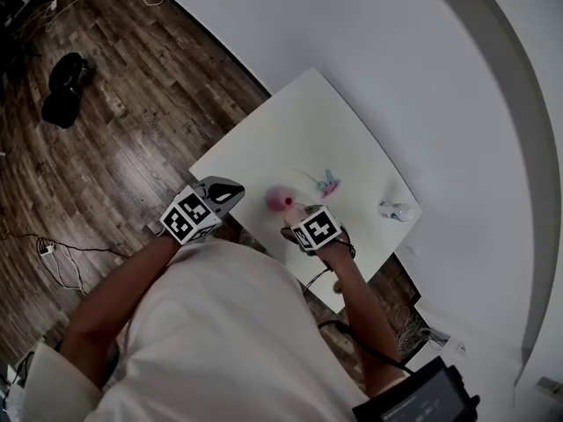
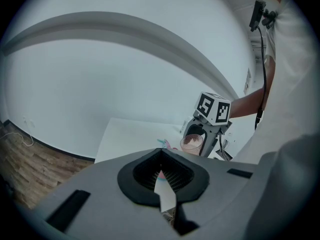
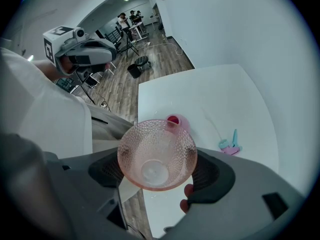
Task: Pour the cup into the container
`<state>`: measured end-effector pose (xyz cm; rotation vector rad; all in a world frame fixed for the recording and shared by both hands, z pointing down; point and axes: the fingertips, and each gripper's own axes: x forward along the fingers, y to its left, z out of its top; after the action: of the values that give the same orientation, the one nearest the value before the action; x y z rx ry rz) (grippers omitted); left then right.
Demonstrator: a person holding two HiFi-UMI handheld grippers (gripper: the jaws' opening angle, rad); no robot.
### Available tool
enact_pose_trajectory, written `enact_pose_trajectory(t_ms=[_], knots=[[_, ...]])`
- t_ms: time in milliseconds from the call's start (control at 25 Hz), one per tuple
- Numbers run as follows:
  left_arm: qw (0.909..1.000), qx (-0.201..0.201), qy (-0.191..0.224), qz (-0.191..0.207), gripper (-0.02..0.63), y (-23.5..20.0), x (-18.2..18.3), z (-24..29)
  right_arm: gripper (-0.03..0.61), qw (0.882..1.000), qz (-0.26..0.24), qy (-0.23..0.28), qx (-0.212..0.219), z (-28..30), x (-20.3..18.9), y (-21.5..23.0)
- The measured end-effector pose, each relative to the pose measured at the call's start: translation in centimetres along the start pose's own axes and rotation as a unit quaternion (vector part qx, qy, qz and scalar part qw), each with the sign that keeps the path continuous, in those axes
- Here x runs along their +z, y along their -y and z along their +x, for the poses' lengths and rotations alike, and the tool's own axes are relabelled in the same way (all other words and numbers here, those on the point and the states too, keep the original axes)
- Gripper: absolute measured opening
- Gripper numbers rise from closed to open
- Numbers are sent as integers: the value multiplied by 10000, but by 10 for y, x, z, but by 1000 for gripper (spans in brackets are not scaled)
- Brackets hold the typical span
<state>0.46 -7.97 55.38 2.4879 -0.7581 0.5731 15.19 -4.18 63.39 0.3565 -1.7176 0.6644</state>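
The right gripper (image 3: 157, 173) pinches a dimpled pink cup (image 3: 156, 154) between its jaws, over the near edge of the white table (image 3: 210, 91). Just beyond the cup, a small pink container (image 3: 175, 121) stands on the table. The left gripper (image 2: 163, 184) is by the table's near left corner, its jaws pressed together on nothing.

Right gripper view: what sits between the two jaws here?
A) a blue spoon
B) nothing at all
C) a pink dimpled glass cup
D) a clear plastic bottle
C: the pink dimpled glass cup fills the gap of the right gripper, with a dark jaw pressed against each side of it and its open mouth facing the camera.
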Motion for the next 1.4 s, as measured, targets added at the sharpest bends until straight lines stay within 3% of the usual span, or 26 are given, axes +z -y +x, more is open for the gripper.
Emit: enact_pose_trajectory(t_ms=[1400], knots=[[9997, 35, 140, -202, 11, -10, -8, -4, 383, 9951, -87, -819, 554, 7, 3, -7]])
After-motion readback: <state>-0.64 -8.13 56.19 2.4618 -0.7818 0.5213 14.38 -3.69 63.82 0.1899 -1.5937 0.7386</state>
